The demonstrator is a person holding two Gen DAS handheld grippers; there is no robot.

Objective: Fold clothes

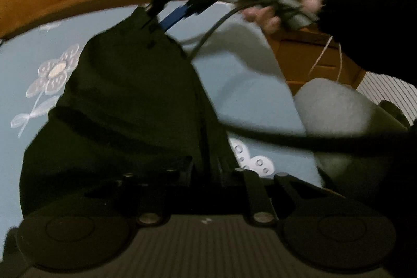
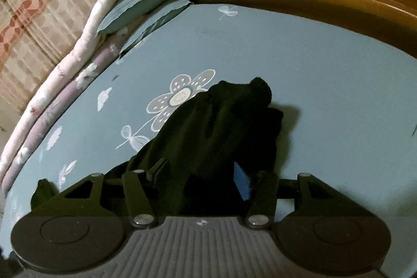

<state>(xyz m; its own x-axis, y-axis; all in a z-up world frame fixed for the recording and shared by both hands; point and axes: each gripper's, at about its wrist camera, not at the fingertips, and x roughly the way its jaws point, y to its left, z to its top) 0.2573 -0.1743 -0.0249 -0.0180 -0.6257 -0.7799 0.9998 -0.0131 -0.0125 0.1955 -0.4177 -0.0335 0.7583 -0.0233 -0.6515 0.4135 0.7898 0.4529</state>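
Dark garment (image 2: 221,127) is lifted off the bed (image 2: 325,74), hanging in a bunched drape just right of the big flower print (image 2: 179,98), far end still slumped on the sheet. Right claw (image 1: 156,14) is pinching its top edge. Left claw (image 1: 206,173) has cloth running between its fingers, looks clamped but too dark to be sure, so can't tell. Imo it's mid lift/spread w/ both ends held. Next needs the piece pulled taut & laid flat before any crease goes in.
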